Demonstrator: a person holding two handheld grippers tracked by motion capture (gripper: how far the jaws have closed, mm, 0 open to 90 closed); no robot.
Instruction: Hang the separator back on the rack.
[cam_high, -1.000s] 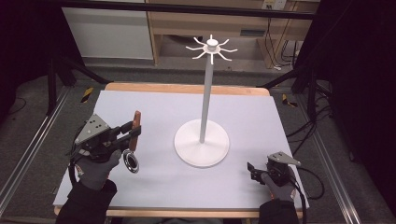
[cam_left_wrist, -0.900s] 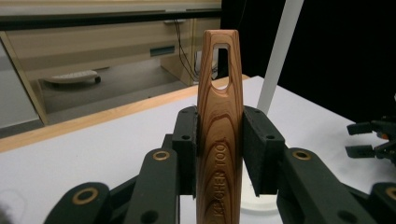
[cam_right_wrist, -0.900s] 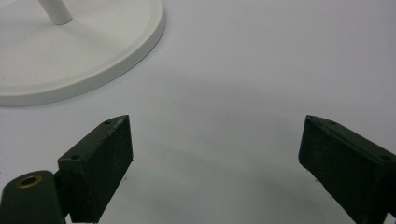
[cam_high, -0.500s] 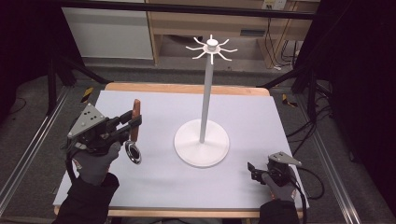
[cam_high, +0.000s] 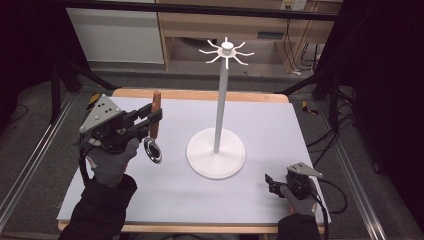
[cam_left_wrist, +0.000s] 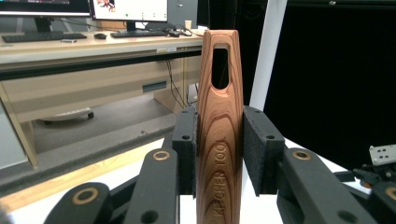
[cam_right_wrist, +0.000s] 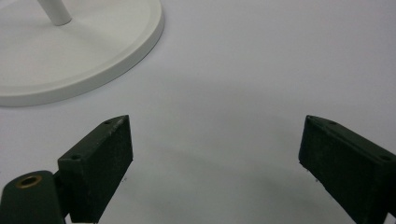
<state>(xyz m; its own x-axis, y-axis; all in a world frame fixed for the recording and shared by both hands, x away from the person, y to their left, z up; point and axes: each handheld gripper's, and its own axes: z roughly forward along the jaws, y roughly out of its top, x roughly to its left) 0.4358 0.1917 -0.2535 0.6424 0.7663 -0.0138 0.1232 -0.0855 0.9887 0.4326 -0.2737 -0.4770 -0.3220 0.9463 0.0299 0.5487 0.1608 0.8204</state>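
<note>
A kitchen utensil with a wooden handle (cam_high: 156, 102) and a round metal head (cam_high: 152, 150) hangs upright above the left of the white mat. My left gripper (cam_high: 155, 116) is shut on the handle, level with the table. In the left gripper view the black pads (cam_left_wrist: 261, 149) press both sides of the handle (cam_left_wrist: 219, 116), which has a slot hole near its top. A white stand (cam_high: 220, 100) with hooks (cam_high: 226, 50) at its top rises from a round base (cam_high: 216, 152) in the middle. My right gripper (cam_high: 270, 184) rests open near the front right, with bare mat between its jaws (cam_right_wrist: 215, 158).
The stand's base (cam_right_wrist: 70, 56) lies close ahead of the right gripper. The white mat (cam_high: 280, 120) covers the wooden table. Metal rails run along both sides of the table. A desk with monitors (cam_left_wrist: 126, 9) stands behind.
My left gripper has risen with the utensil and drifted slightly toward the stand; the metal head now hangs higher above the mat. The right gripper has stayed still.
</note>
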